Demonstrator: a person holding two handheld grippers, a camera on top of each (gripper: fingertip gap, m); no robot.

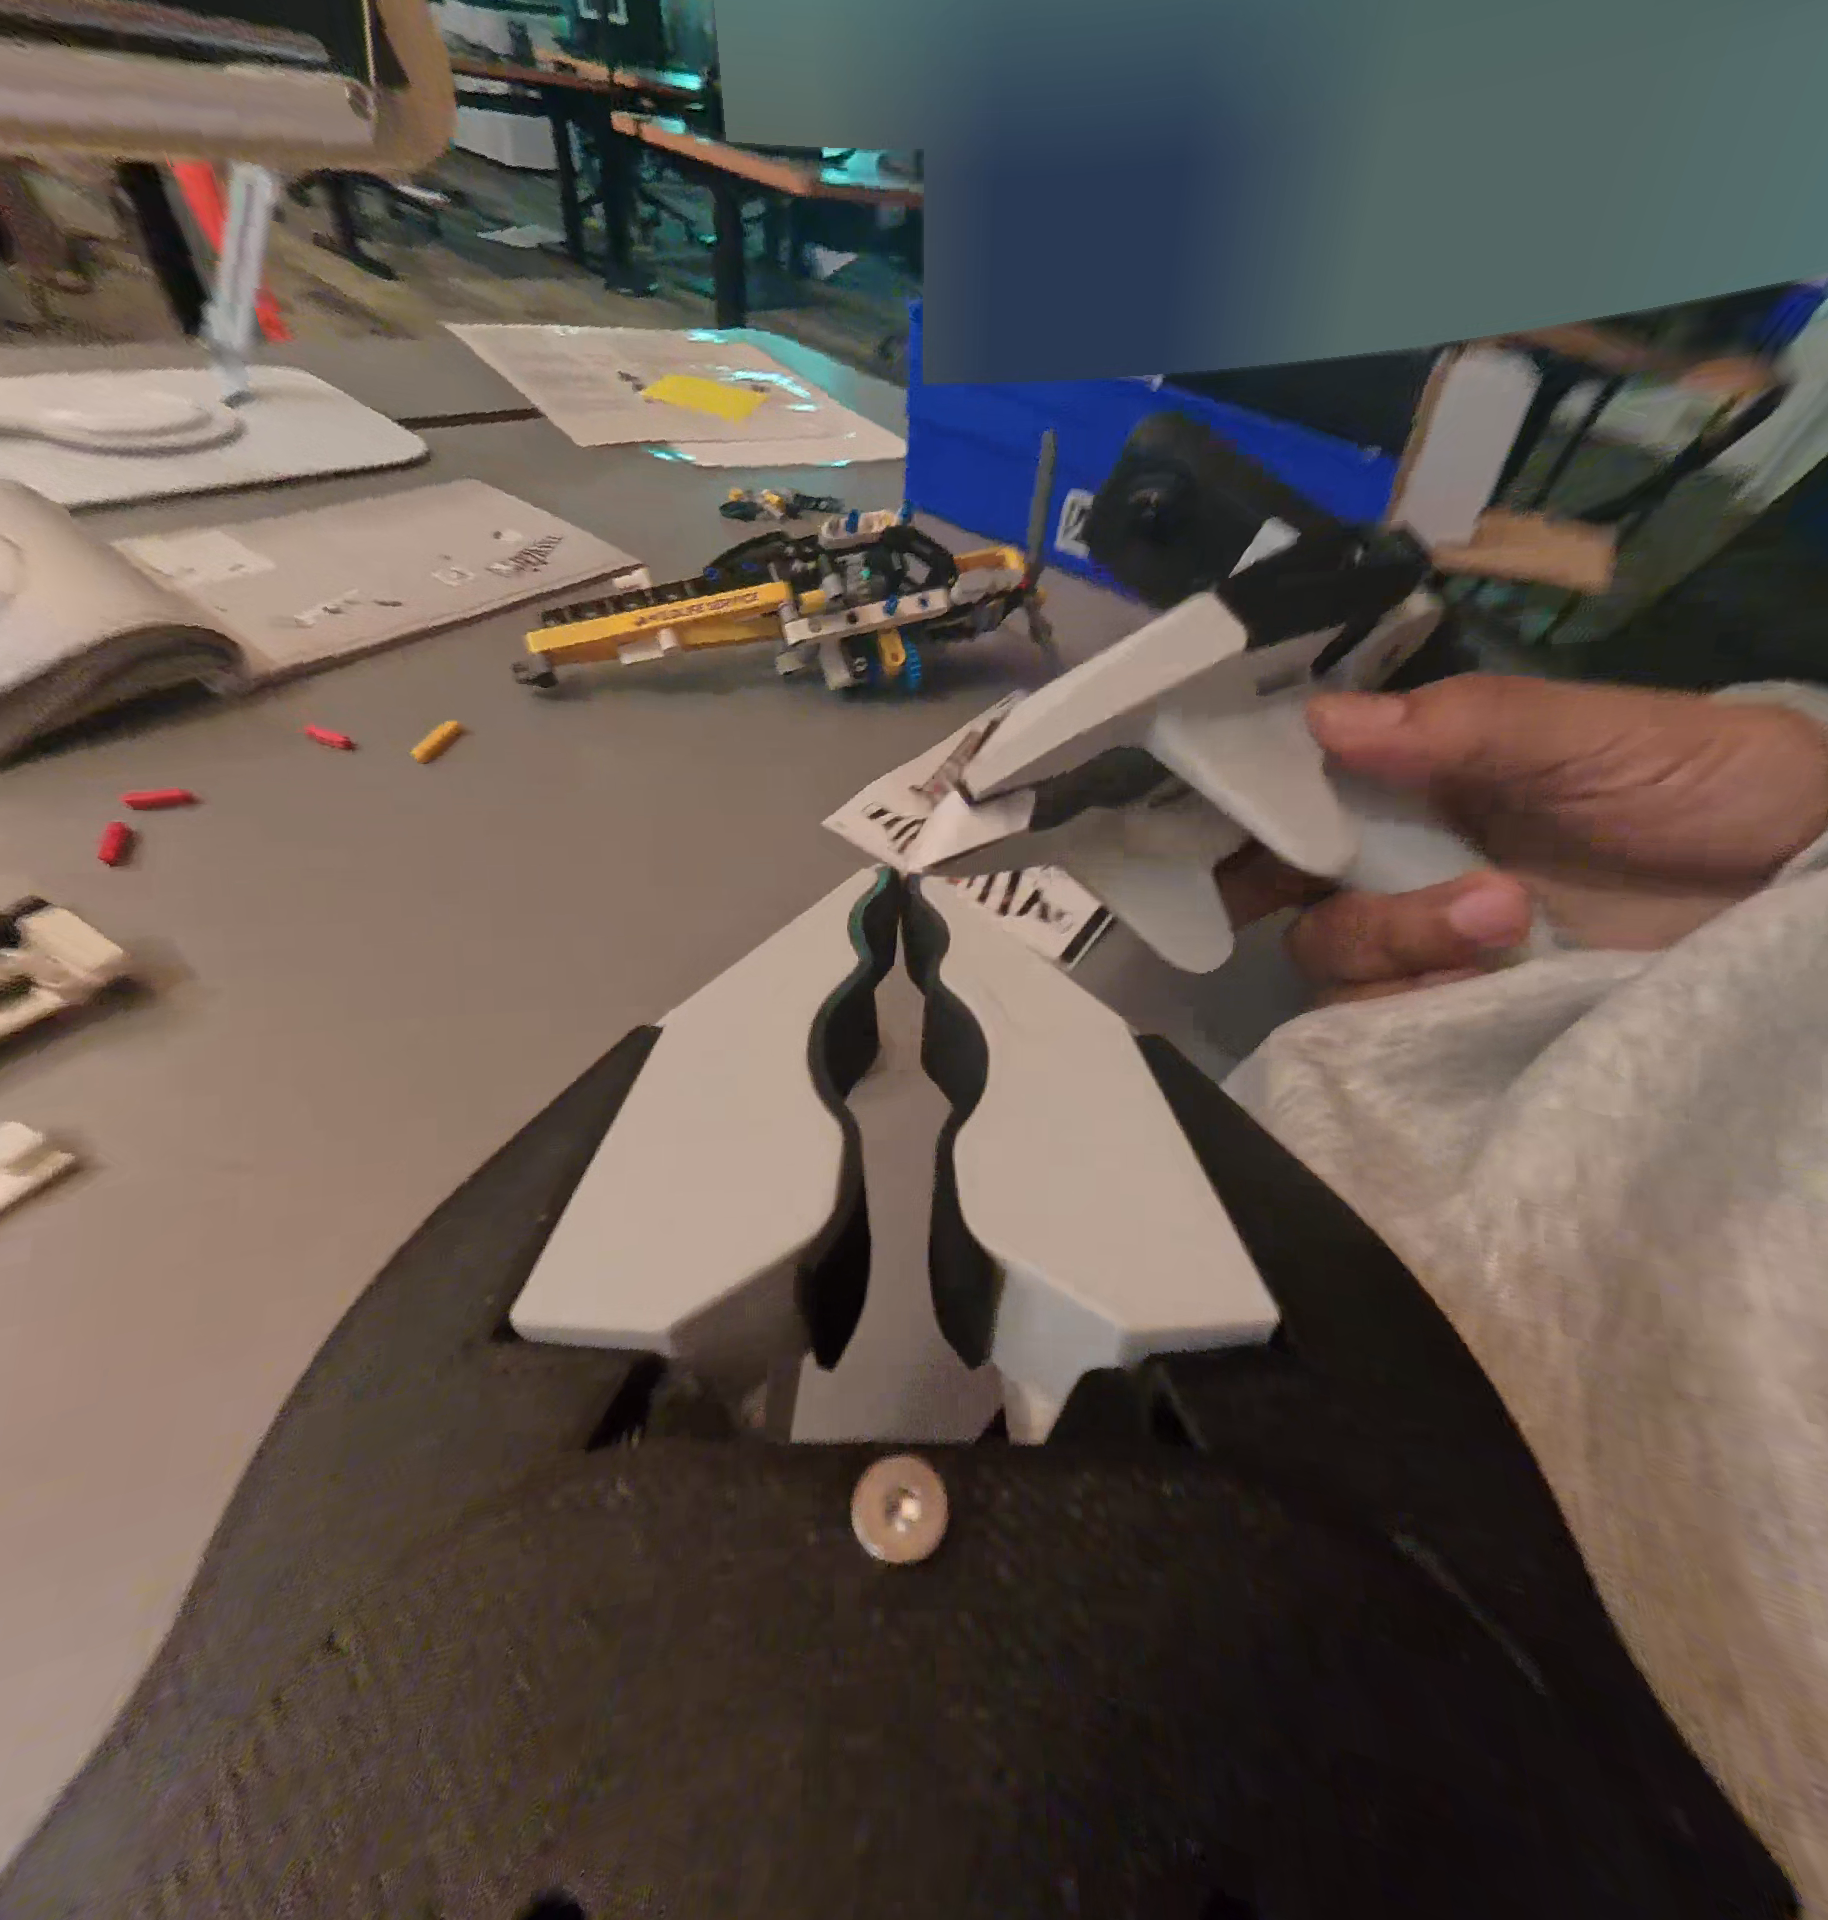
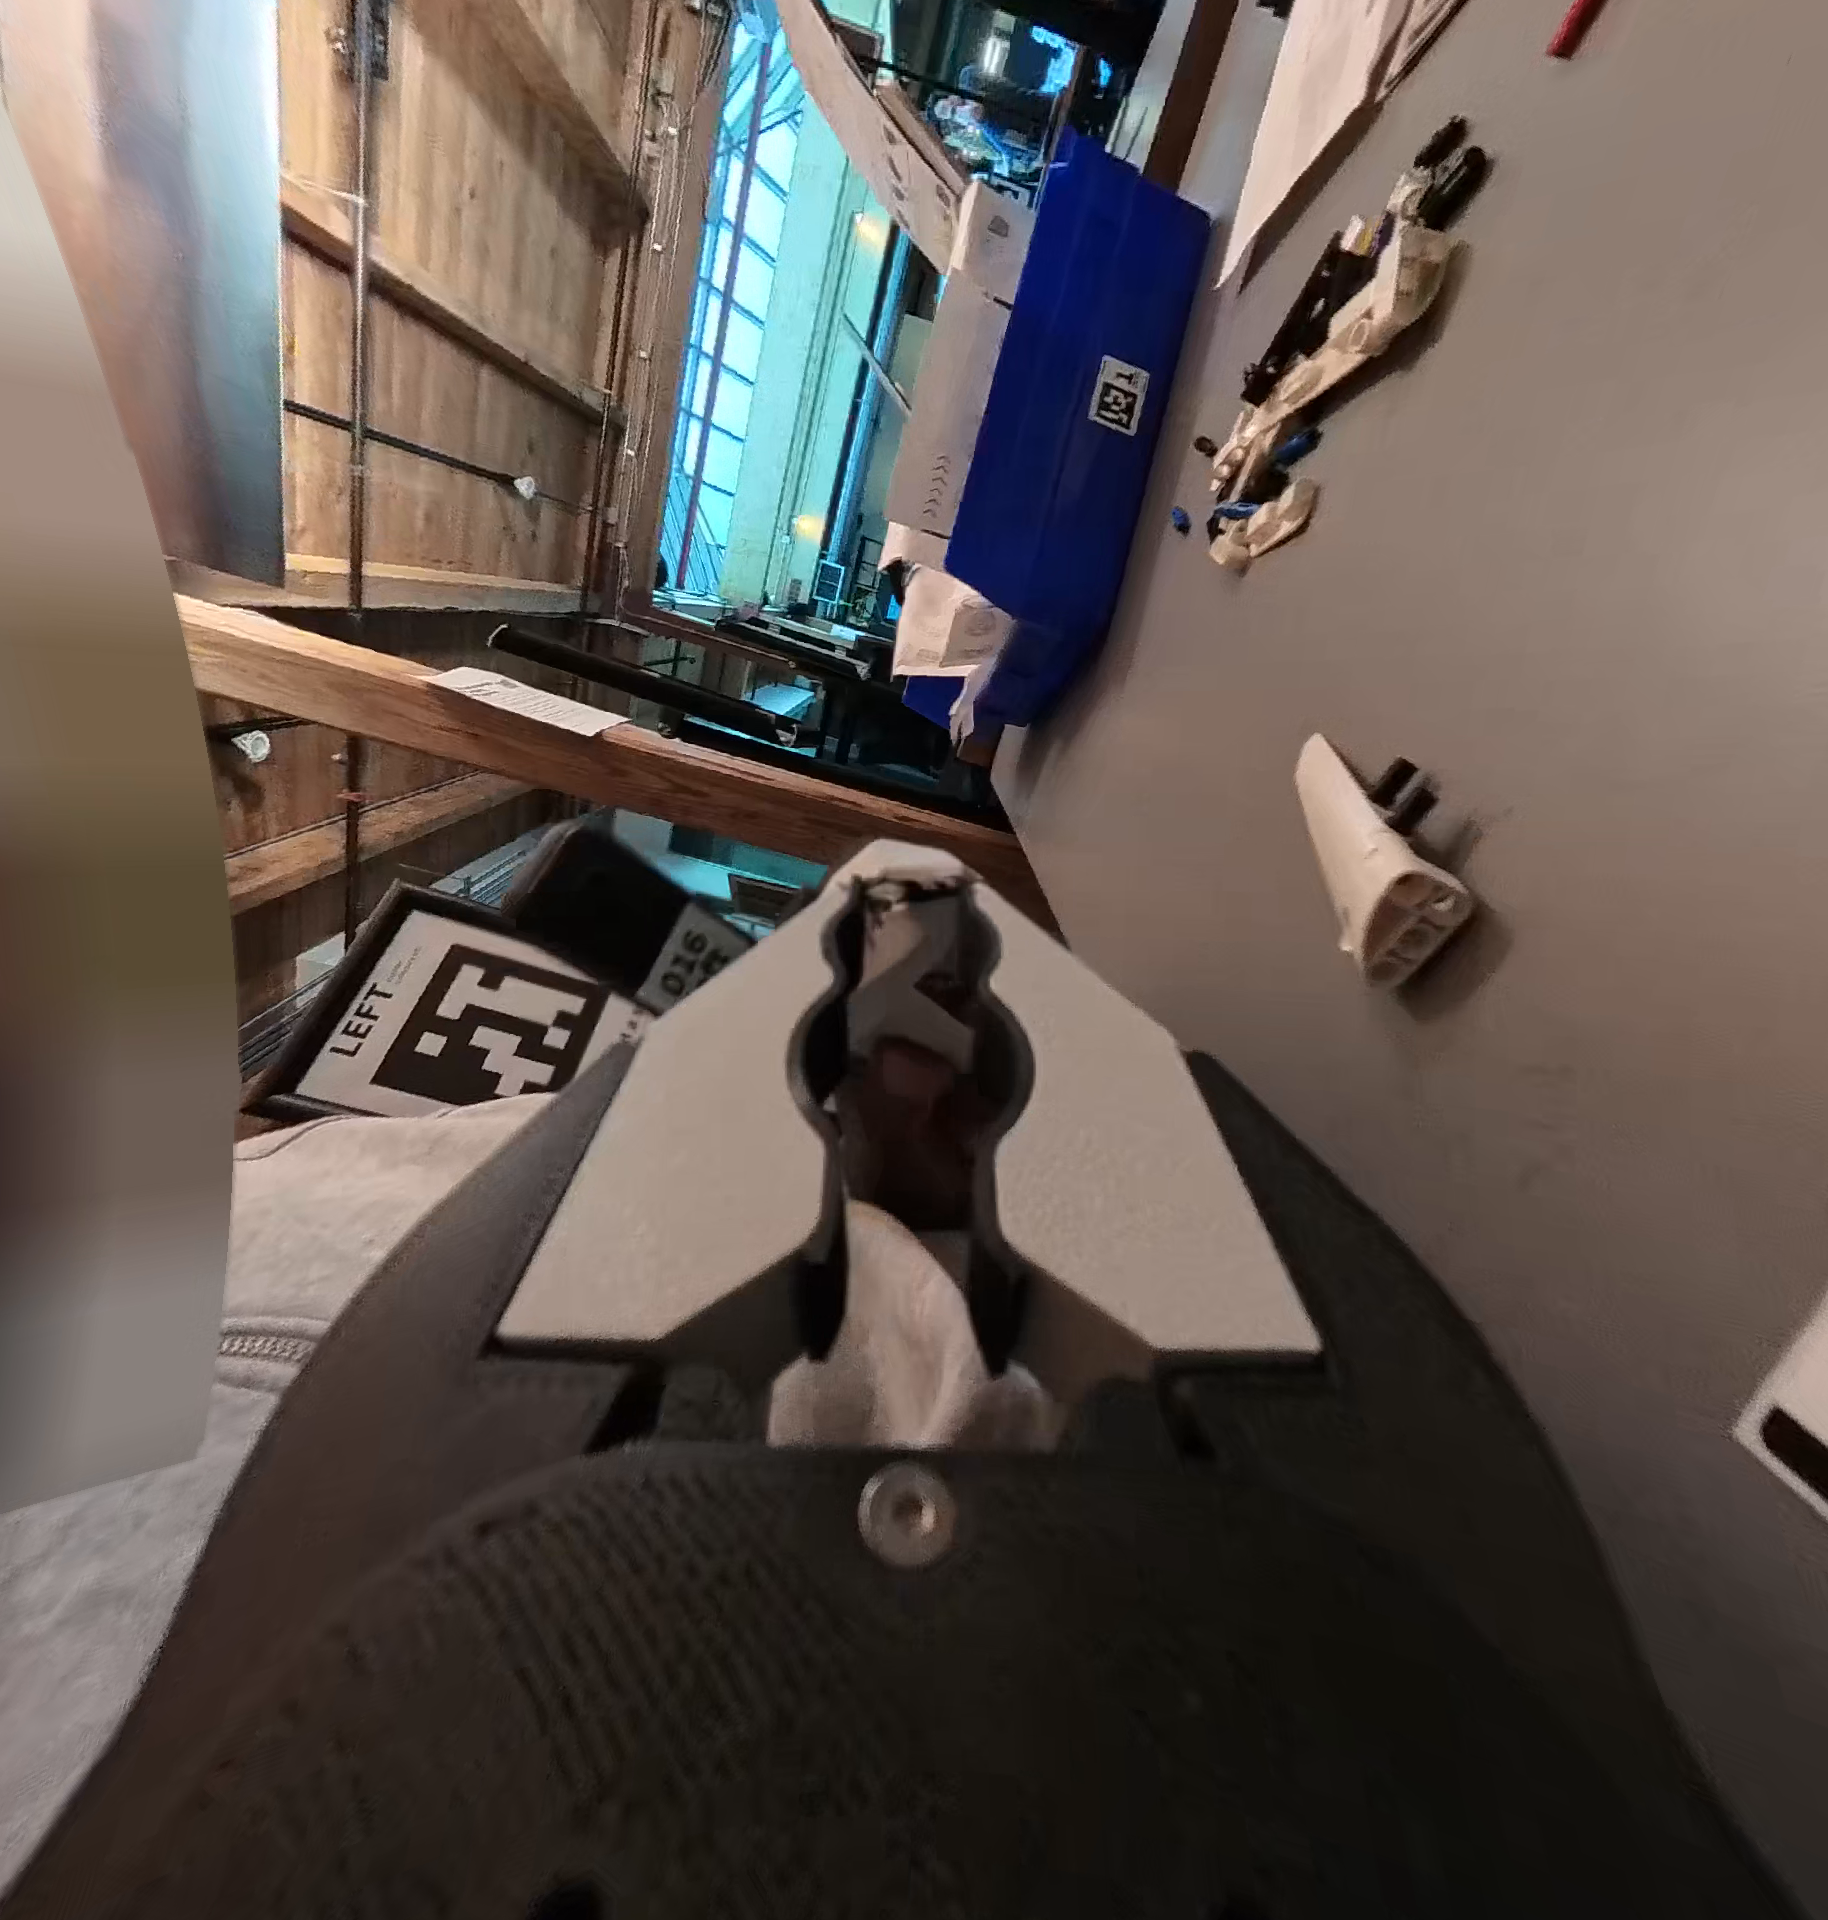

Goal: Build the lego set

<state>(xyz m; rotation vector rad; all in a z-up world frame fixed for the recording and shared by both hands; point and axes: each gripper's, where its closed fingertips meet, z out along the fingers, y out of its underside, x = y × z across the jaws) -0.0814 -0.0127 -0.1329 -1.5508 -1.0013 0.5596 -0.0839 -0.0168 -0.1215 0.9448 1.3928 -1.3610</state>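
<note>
Your left gripper [image 1: 897,883] is pinched closed on nothing above the grey tabletop [image 1: 390,987], tip to tip with your right gripper [image 1: 941,826], whose claw clamps a striped sticker sheet [image 1: 1003,894]; the yellow-and-black lego model [image 1: 785,613] lies toward the tabletop's far edge, beside the open instruction booklet [image 1: 266,603]

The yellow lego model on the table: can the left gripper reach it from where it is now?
Probably yes. The yellow lego model lies ahead of the left gripper on open grey table; the right gripper, close beside the tips, could hinder.
</note>
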